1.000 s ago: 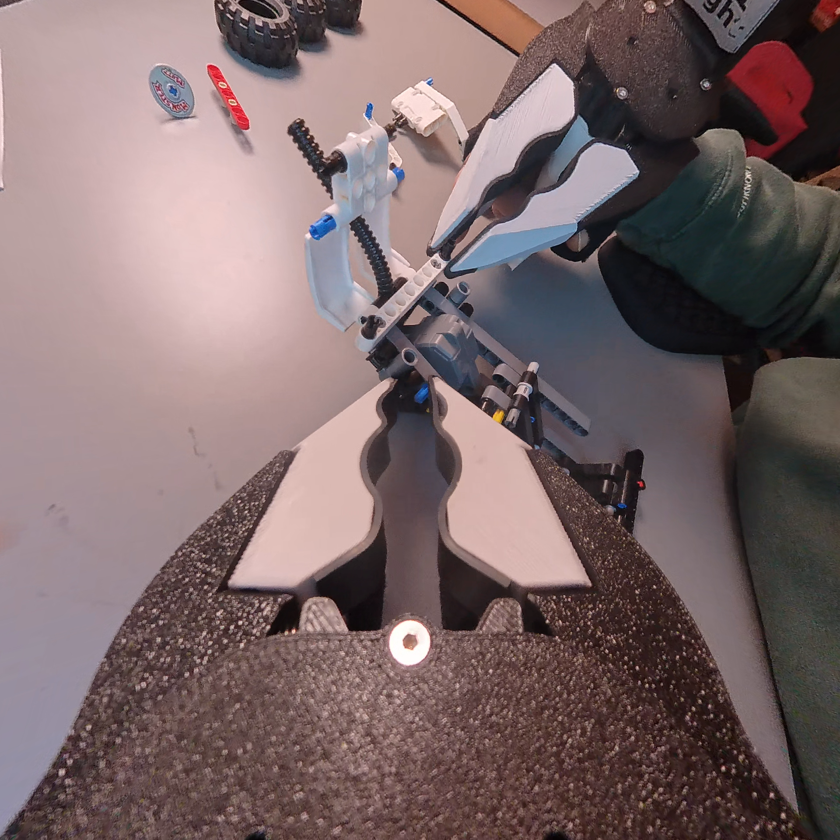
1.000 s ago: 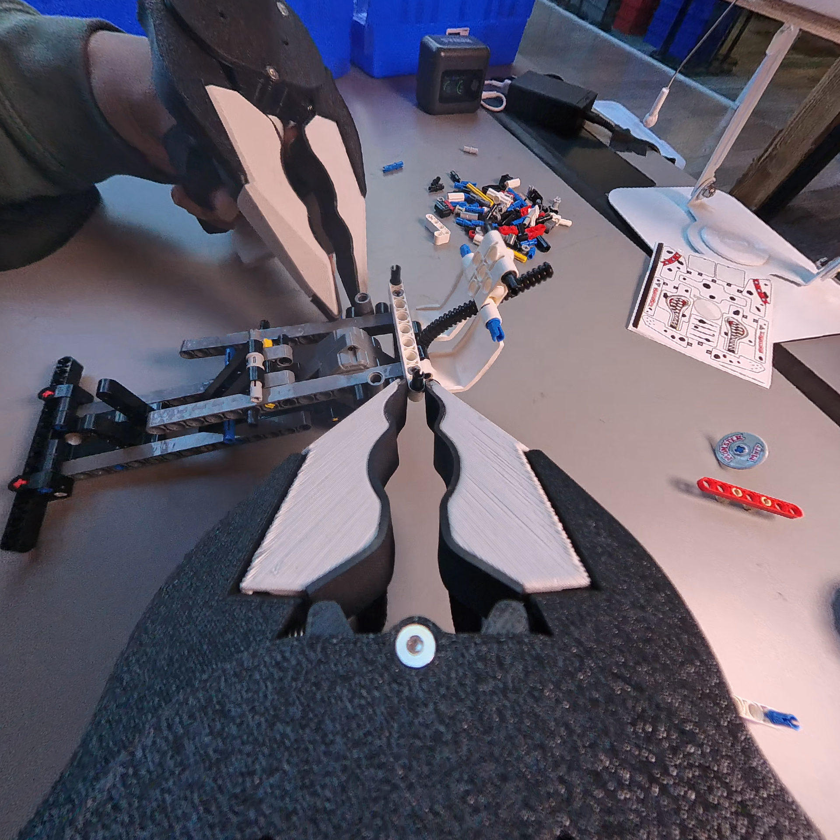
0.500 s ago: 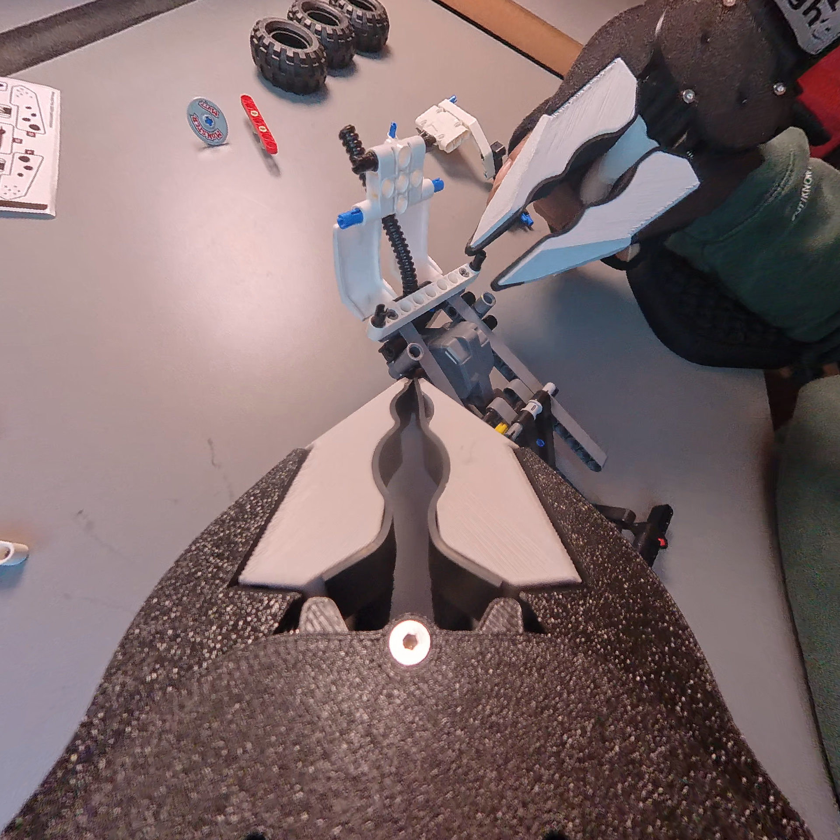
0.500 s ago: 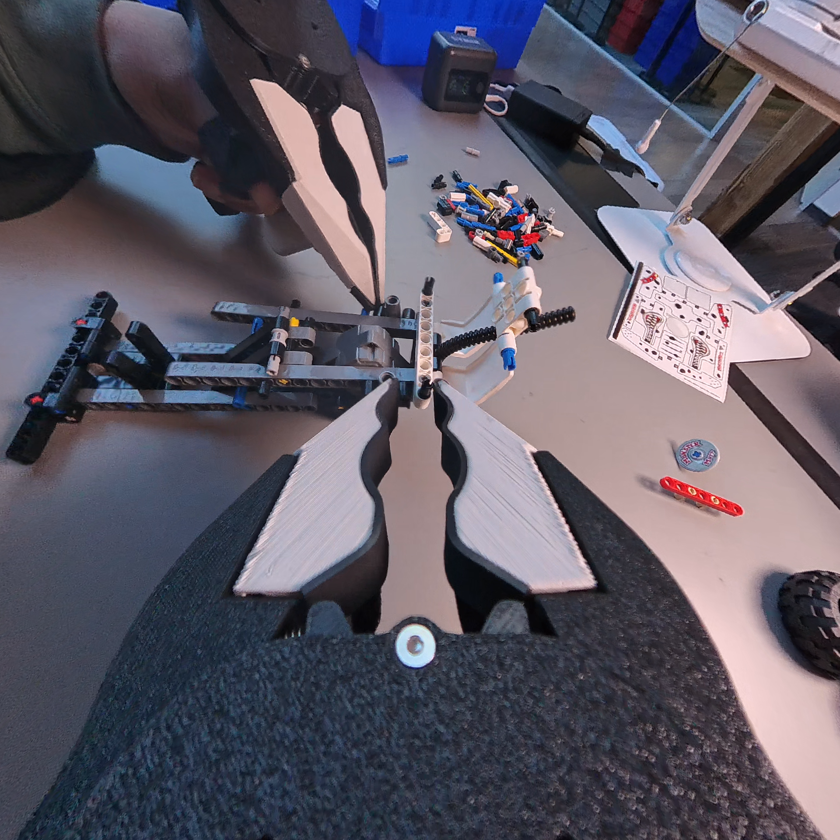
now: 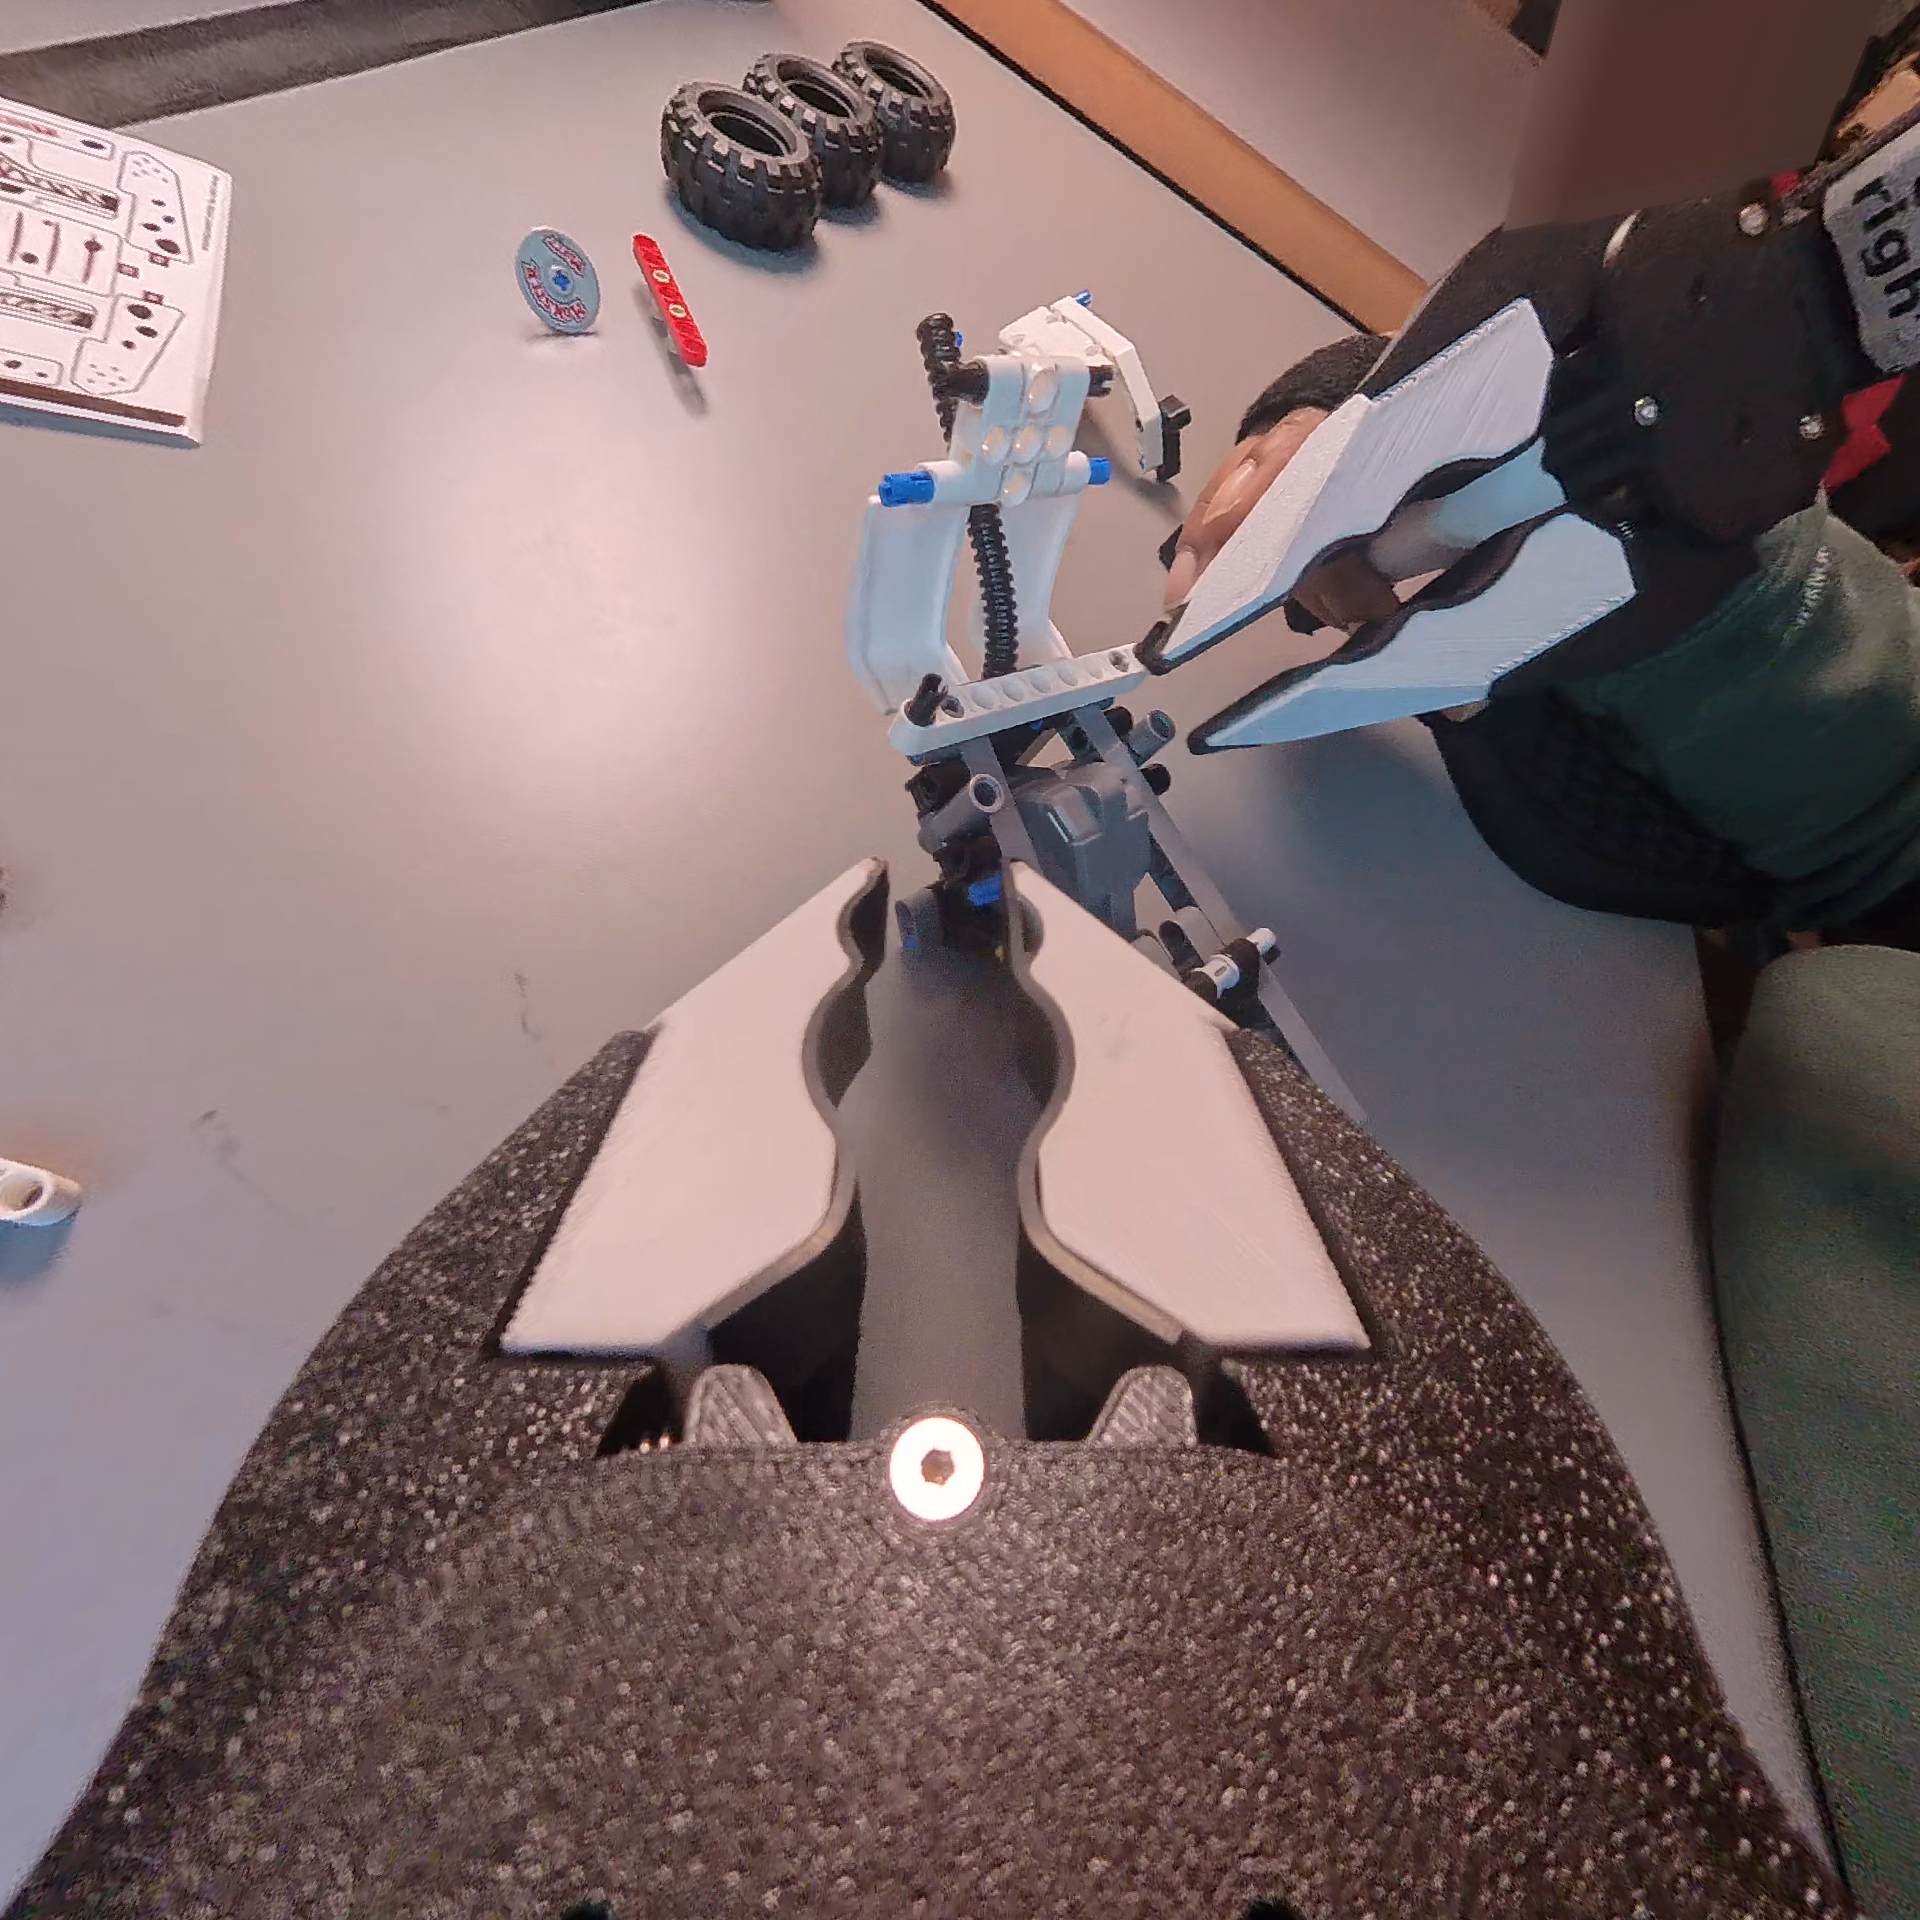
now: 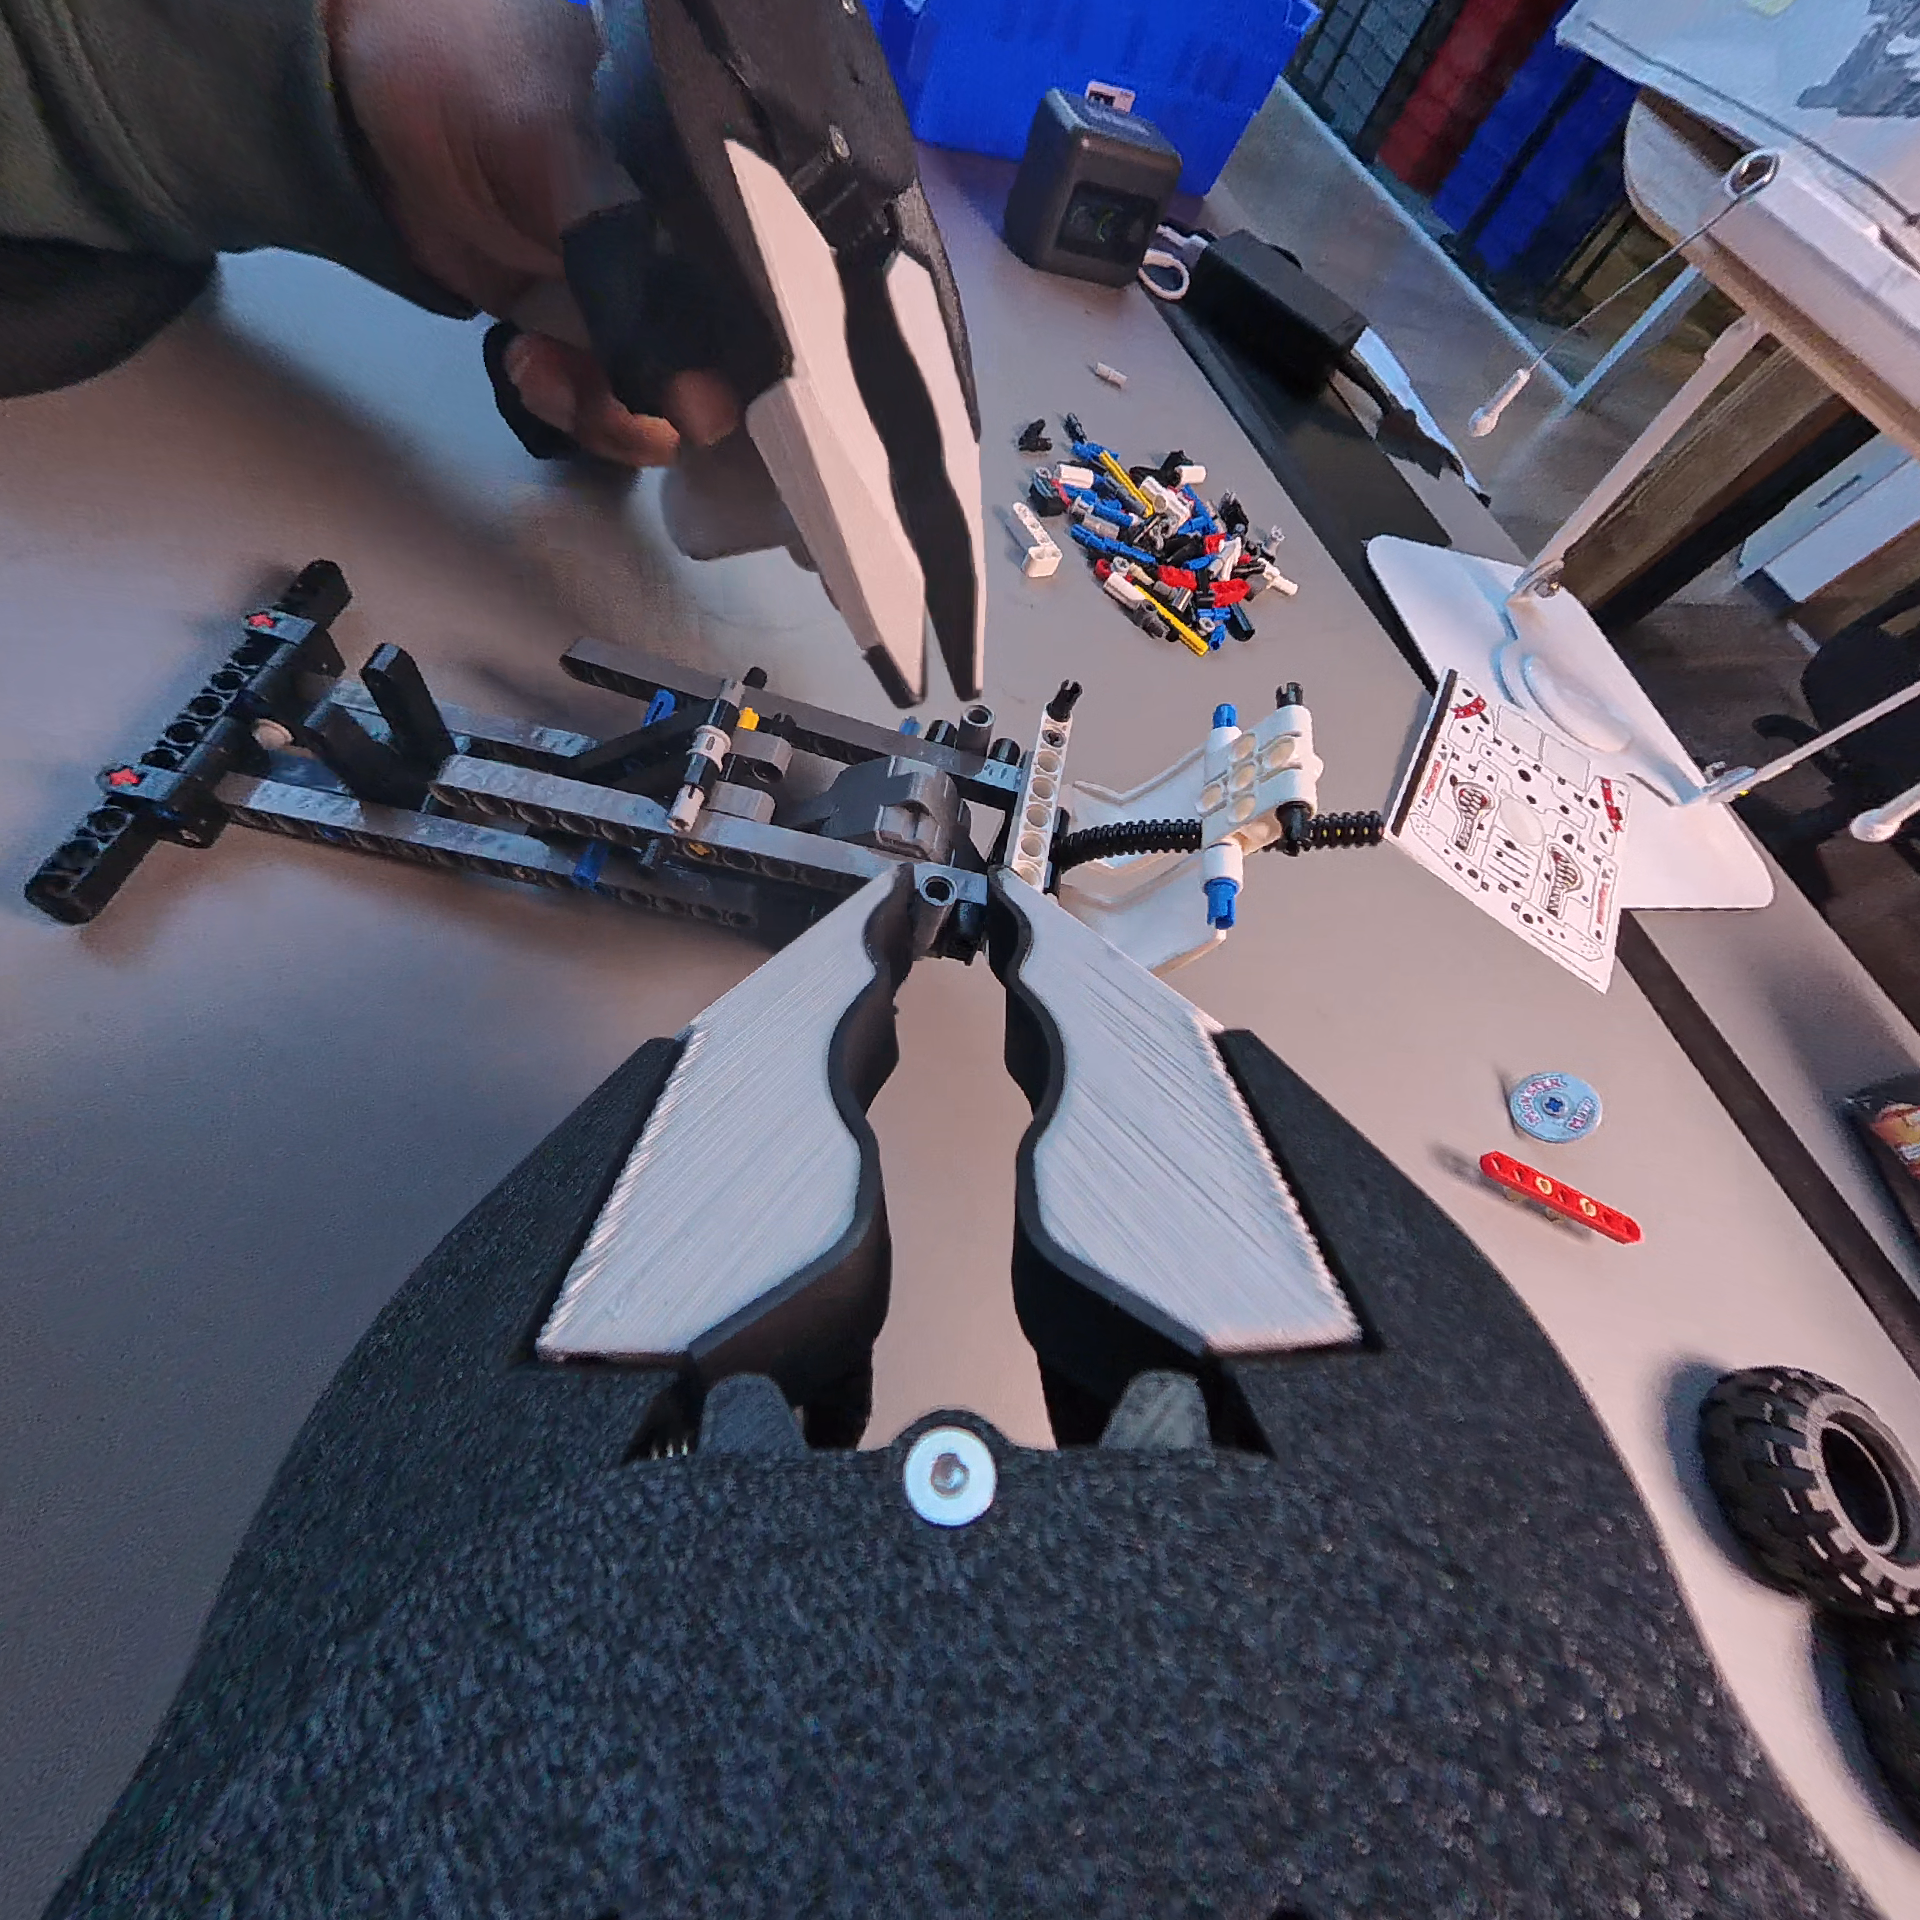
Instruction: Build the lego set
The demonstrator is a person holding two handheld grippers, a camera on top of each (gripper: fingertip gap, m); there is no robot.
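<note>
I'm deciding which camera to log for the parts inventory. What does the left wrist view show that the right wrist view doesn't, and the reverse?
Only the left wrist view: three black tyres in a row and a small white piece at the left table edge.

Only the right wrist view: the pile of loose small parts, the blue bins, a dark box-shaped device and the chassis's black rear crossbeam.

Both: the chassis, sticker sheet, round grey disc, red beam.
</note>
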